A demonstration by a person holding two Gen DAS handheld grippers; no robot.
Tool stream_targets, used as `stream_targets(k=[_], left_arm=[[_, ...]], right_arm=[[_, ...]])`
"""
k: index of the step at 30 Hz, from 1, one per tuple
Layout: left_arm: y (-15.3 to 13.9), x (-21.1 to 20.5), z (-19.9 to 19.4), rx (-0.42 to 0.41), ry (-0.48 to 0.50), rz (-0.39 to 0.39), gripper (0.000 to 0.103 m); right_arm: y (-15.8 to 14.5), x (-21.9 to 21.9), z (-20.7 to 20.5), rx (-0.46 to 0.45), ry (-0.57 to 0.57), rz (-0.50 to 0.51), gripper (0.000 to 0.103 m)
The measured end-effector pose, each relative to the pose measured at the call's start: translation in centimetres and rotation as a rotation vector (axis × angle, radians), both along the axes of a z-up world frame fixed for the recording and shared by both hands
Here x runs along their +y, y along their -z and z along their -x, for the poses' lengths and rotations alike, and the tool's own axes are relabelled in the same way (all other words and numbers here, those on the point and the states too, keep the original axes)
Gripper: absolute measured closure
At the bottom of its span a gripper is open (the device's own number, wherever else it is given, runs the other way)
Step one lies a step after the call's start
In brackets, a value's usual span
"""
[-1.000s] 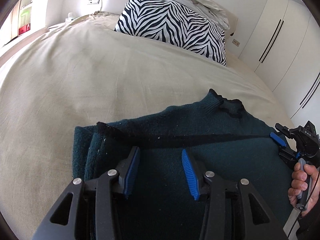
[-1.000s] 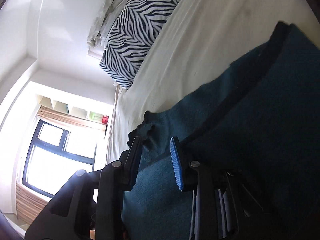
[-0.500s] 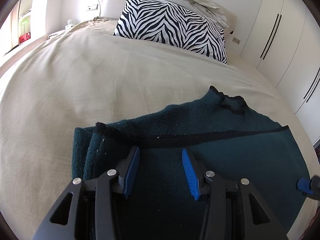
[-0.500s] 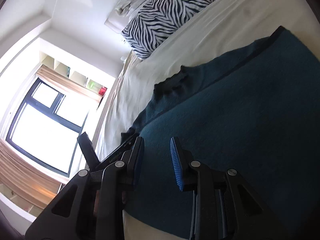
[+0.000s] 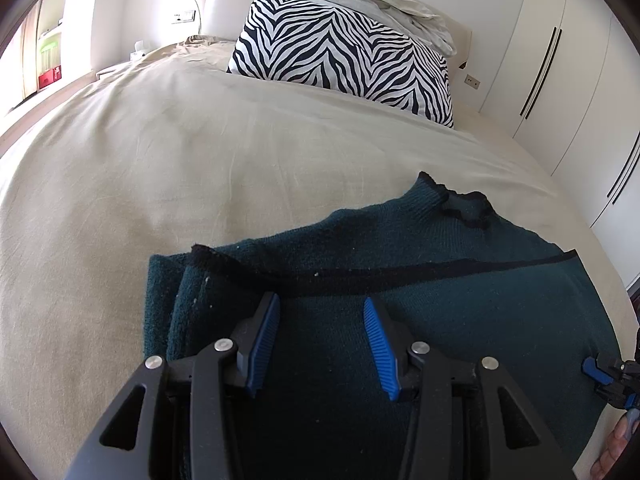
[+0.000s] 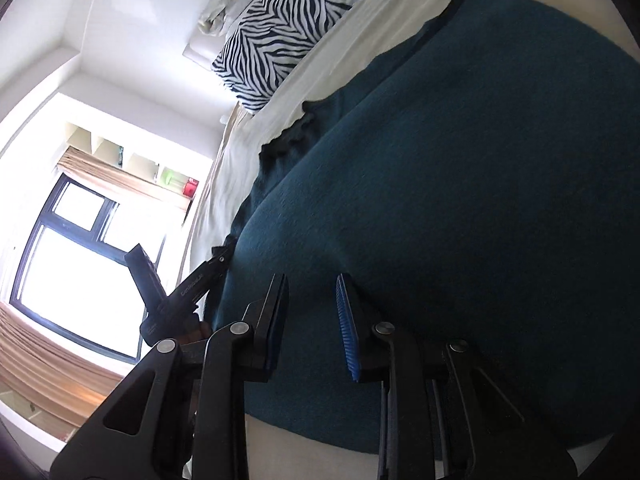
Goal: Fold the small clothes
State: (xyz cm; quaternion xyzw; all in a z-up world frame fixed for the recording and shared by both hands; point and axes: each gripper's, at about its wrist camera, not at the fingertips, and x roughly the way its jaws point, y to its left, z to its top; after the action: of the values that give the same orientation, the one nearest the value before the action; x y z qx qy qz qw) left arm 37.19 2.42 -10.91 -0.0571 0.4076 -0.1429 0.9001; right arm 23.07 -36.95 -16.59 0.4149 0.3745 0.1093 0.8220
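The bed gives a broad flat surface, so the dark green sweater lies spread under and ahead of both tongs, its hem folded up across the body. The left gripper hovers low over it, its 2 jaws apart and empty. The right gripper, rolled sideways near the sweater's edge, is likewise parted, holding nothing.
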Motion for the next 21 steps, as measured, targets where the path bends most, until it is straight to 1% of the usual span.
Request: stream_targets(k=[2, 3, 4, 5, 6, 7, 8, 9, 10, 11, 13, 14, 15, 16, 17, 19, 20, 21], left_arm=[[0.0, 0.0, 0.0, 0.002, 0.0, 0.002, 0.056], [-0.2, 0.0, 0.1, 0.007, -0.001, 0.005, 0.056], [-0.5, 0.1, 0.3, 0.016, -0.006, 0.005, 0.056], [-1.0, 0.2, 0.7, 0.031, -0.025, -0.001, 0.056], [-1.7, 0.4, 1.6, 0.043, -0.052, -0.005, 0.058], [-2.5, 0.5, 2.9, 0.047, -0.055, 0.019, 0.059], [-3.2, 0.5, 4.4, 0.052, -0.037, 0.076, 0.059], [-3.8, 0.4, 6.2, 0.061, -0.018, 0.137, 0.058], [-4.2, -0.1, 8.1, 0.069, 0.009, 0.181, 0.058], [-4.4, -0.7, 9.9, 0.08, 0.04, 0.21, 0.058], [-4.2, -2.0, 12.9, 0.097, 0.087, 0.24, 0.058], [-3.7, -2.6, 13.7, 0.102, 0.099, 0.227, 0.057], [-2.9, -3.0, 14.2, 0.111, 0.096, 0.195, 0.057], [-1.9, -3.0, 14.2, 0.134, 0.084, 0.179, 0.057], [-1.0, -2.5, 14.2, 0.153, 0.068, 0.186, 0.059], [-0.3, -1.1, 14.2, 0.15, 0.048, 0.211, 0.081], [-0.2, -0.4, 14.2, 0.154, 0.042, 0.215, 0.082], [-0.2, 0.2, 14.3, 0.155, 0.041, 0.23, 0.082]], right_arm=[[-0.5, -3.1, 1.6, -0.007, 0.086, 0.032, 0.081], [-0.9, -4.2, 1.8, -0.001, 0.129, 0.07, 0.081], [-1.5, -4.8, 2.5, 0.008, 0.167, 0.12, 0.078], [-2.3, -5.5, 3.1, 0.014, 0.195, 0.176, 0.078], [-3.1, -5.6, 3.6, 0.002, 0.203, 0.214, 0.077], [-3.9, -5.3, 4.0, -0.015, 0.202, 0.244, 0.077], [-4.7, -5.4, 4.3, -0.037, 0.191, 0.274, 0.07], [-5.5, -4.5, 4.5, -0.061, 0.181, 0.303, 0.046], [-6.2, -3.4, 4.8, -0.09, 0.175, 0.321, 0.034], [-7.0, -1.5, 4.6, -0.128, 0.162, 0.332, 0.019], [-8.3, 1.1, 4.4, -0.206, 0.088, 0.336, 0.019], [-8.8, 2.3, 4.2, -0.229, 0.054, 0.324, 0.019], [-8.7, 3.4, 3.9, -0.235, 0.022, 0.287, 0.019], [-8.2, 4.6, 3.3, -0.227, -0.028, 0.213, 0.019], [-7.4, 6.2, 2.5, -0.197, -0.089, 0.128, 0.019], [-5.5, 8.8, 1.0, -0.104, -0.205, -0.002, 0.019], [-4.4, 9.9, 0.6, -0.072, -0.231, -0.036, 0.019], [-3.2, 10.1, 0.4, -0.053, -0.234, -0.055, 0.019]])
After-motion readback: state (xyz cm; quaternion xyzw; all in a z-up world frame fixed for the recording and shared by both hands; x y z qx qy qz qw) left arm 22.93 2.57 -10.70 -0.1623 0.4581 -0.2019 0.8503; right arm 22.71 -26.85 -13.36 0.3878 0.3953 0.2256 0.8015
